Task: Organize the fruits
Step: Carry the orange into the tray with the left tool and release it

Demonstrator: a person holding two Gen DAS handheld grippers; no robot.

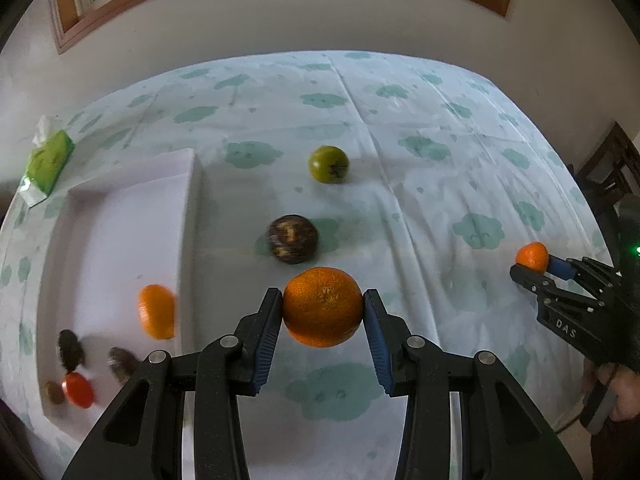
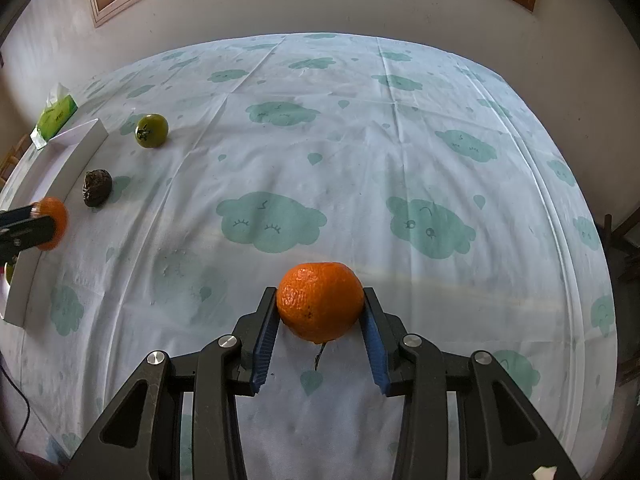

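- Right now an orange (image 1: 322, 306) is held between the blue pads of the left claw (image 1: 322, 312), low in the middle of the left wrist picture.
- A second orange (image 2: 320, 301) is squeezed by the right claw (image 2: 320, 312), low in the middle of the right wrist picture.
- A white tray (image 1: 120, 240) is seen at the left of the left wrist picture, with another orange (image 1: 157, 311) and some small fruits, blurred, inside it.
- A green fruit (image 1: 329, 164) and a dark brown fruit (image 1: 293, 239) are seen on the cloud-print tabletop (image 1: 440, 184), just right of the tray.
- A green tissue pack (image 1: 47, 164) is seen at the far left edge, beyond the tray.
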